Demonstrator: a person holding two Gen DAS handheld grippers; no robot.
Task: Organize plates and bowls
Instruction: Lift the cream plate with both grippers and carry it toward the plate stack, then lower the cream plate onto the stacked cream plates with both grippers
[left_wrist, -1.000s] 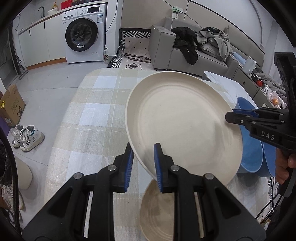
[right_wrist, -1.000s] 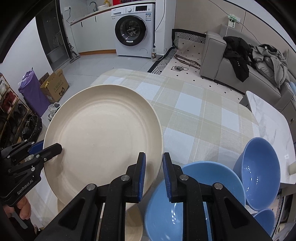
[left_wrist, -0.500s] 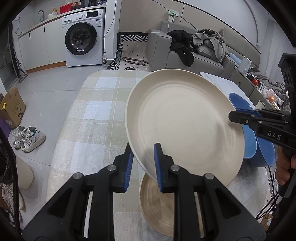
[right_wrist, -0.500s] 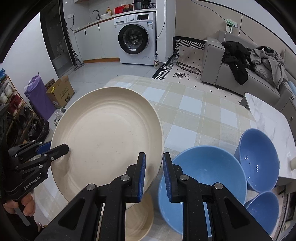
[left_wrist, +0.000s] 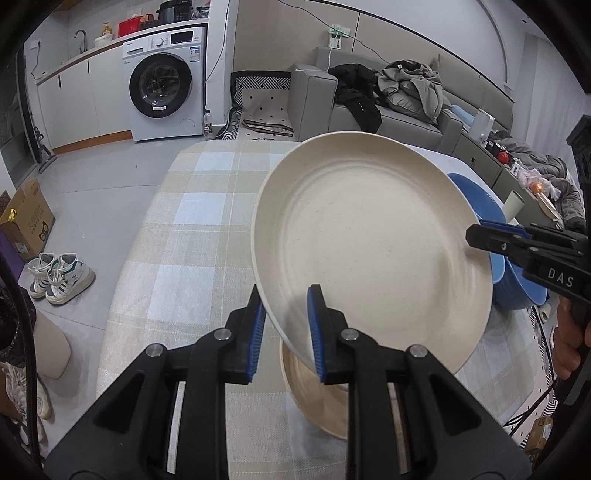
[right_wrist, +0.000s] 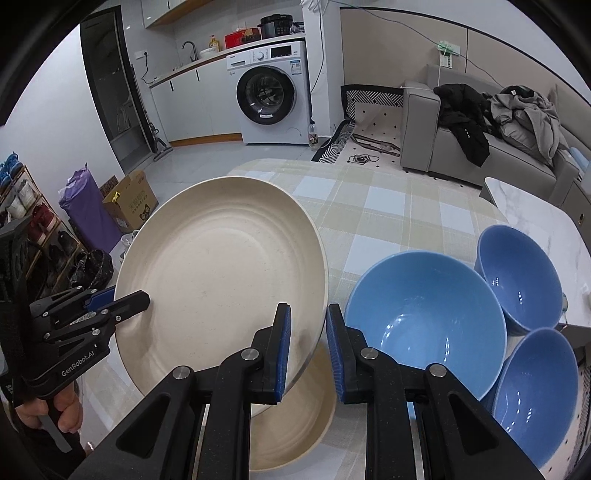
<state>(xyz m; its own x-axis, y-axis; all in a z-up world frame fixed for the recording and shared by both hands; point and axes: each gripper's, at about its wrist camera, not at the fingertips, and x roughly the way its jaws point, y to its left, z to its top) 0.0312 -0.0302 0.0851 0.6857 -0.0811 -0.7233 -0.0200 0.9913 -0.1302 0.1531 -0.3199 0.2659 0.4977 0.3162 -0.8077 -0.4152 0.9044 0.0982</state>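
Observation:
A large cream plate (left_wrist: 369, 236) hangs tilted above the checked tablecloth, held from two sides. My left gripper (left_wrist: 286, 321) is shut on its near rim, and the same gripper (right_wrist: 122, 299) shows at the plate's left edge in the right wrist view. My right gripper (right_wrist: 308, 325) is shut on the opposite rim of that plate (right_wrist: 221, 288); it (left_wrist: 480, 230) also shows at the right of the left wrist view. A second cream plate (right_wrist: 295, 424) lies flat on the cloth beneath, partly hidden. It is visible under the held plate (left_wrist: 317, 398).
Three blue bowls stand to the right on the table: a big one (right_wrist: 424, 321) and two smaller (right_wrist: 517, 277) (right_wrist: 535, 398). The checked cloth (left_wrist: 192, 236) stretches ahead. A white marble table (right_wrist: 535, 210), a grey sofa and a washing machine lie beyond.
Both grippers have carried the large plate back toward the near side of the table. More of the lower cream plate and of the blue bowls shows now. The grips are unchanged.

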